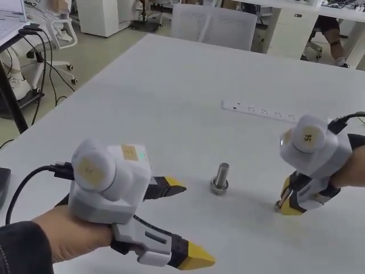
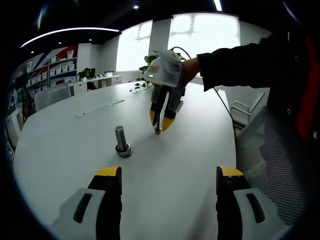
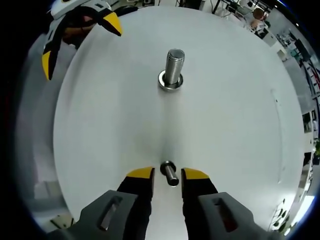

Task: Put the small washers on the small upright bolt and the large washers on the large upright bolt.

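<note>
The large bolt (image 1: 221, 174) (image 2: 120, 137) (image 3: 173, 65) stands upright mid-table with a metal ring (image 3: 170, 81) around its base. The small bolt (image 3: 169, 173) (image 2: 157, 129) stands on the table right between the yellow tips of my right gripper (image 3: 167, 172) (image 1: 287, 206) (image 2: 160, 121), which points straight down. Its jaws are narrowly open, with a slim gap on each side of the bolt. A small ring sits at this bolt's foot. My left gripper (image 1: 188, 224) (image 2: 170, 172) hovers at the near left, wide open and holding nothing.
A white power strip (image 1: 259, 110) (image 2: 100, 107) lies on the white table (image 1: 171, 103) beyond the bolts. Office chairs (image 1: 214, 25) stand past the far edge, and cables and a stand (image 1: 11, 91) are off to the left.
</note>
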A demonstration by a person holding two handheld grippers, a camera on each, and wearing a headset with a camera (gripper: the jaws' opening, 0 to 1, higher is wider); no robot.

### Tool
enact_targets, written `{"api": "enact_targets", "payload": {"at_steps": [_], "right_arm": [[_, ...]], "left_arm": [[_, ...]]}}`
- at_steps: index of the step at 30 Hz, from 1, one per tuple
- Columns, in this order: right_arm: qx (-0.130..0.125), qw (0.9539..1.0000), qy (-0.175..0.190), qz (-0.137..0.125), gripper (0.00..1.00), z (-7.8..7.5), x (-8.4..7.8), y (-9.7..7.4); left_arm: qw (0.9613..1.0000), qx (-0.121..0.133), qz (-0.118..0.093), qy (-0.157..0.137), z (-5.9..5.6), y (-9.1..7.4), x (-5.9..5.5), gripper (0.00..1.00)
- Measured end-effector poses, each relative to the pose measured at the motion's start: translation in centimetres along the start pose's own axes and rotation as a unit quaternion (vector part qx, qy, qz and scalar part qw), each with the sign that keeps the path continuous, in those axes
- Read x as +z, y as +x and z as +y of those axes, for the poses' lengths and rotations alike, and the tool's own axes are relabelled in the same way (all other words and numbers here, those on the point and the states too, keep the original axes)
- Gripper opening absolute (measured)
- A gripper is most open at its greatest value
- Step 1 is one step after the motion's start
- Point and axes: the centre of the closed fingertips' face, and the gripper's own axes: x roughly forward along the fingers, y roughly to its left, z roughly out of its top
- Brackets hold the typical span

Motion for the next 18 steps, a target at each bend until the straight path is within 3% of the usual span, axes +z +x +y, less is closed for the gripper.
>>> {"api": "enact_targets", "payload": {"at_steps": [12, 18], "right_arm": [[0.002, 0.9993, 0.031, -0.022, 0.42, 0.22, -0.11, -0.1], [0.003, 0.9976, 0.054, -0.043, 0.57, 0.42, 0.06, -0.11]], "left_arm": [[1.0, -0.002, 0.0, 0.001, -0.04, 0.16, 0.01, 0.77], [1.0, -0.003, 0.001, 0.002, -0.01, 0.23, -0.02, 0.77]]}}
